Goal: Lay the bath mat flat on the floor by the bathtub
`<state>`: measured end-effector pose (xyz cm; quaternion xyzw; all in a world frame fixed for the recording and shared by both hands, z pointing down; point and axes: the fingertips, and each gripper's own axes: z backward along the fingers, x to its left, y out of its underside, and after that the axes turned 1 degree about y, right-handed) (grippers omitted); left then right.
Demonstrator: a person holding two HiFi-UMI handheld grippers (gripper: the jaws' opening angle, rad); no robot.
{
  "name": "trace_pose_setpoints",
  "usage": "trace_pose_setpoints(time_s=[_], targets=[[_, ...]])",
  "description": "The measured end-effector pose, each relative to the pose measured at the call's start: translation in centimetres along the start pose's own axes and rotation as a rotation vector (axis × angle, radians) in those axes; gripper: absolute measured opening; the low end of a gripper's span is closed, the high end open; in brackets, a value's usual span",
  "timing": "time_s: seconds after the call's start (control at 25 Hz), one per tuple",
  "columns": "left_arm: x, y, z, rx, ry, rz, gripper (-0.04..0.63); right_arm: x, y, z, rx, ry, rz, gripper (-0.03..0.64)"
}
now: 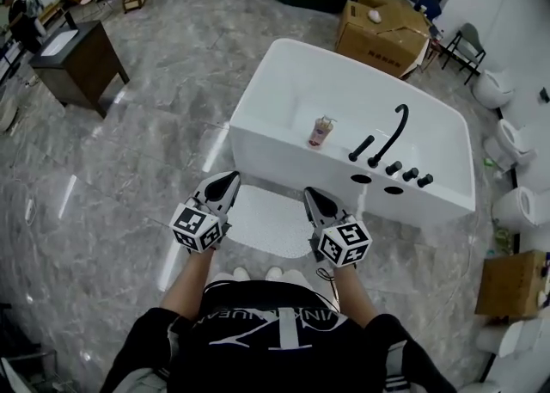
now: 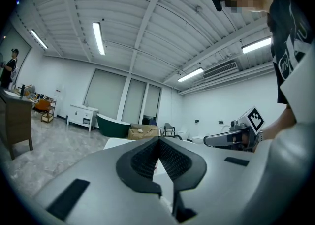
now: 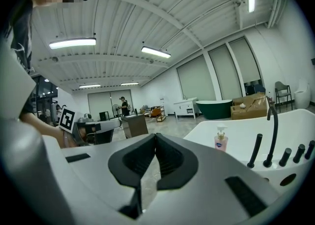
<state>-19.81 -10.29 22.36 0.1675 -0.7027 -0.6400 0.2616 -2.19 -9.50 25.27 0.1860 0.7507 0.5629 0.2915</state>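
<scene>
Showing only in the head view: white dotted bath mat (image 1: 266,221) lying flat on grey marble floor (image 1: 129,176), lower centre, just beside white bathtub (image 1: 277,156). Hovering over it, left gripper (image 1: 229,180) and right gripper (image 1: 312,196), both pressed together, pinching nothing. Standing on the tub rim, pink soap bottle (image 3: 221,141).

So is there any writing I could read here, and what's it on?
Black shirt: white lettering, upside down and partly hidden; not readable in full.
Soap bottle label: too small to read.
Marker cubes: square patterns only, no words.
</scene>
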Motion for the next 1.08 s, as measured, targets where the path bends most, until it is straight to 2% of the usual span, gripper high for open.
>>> trace_pose_setpoints(time_s=[0.36, 1.08], targets=[[-0.1, -1.2, 1.9, -0.024, -0.016, -0.023, 0.014, 1.4, -1.1, 0.7, -0.032, 0.007, 0.003, 0.025], [1.1, -1.3, 3.9, -0.040, -0.056, -0.057, 0.014, 2.9, 0.8, 0.2, -0.011, 0.007, -0.016, 0.025]])
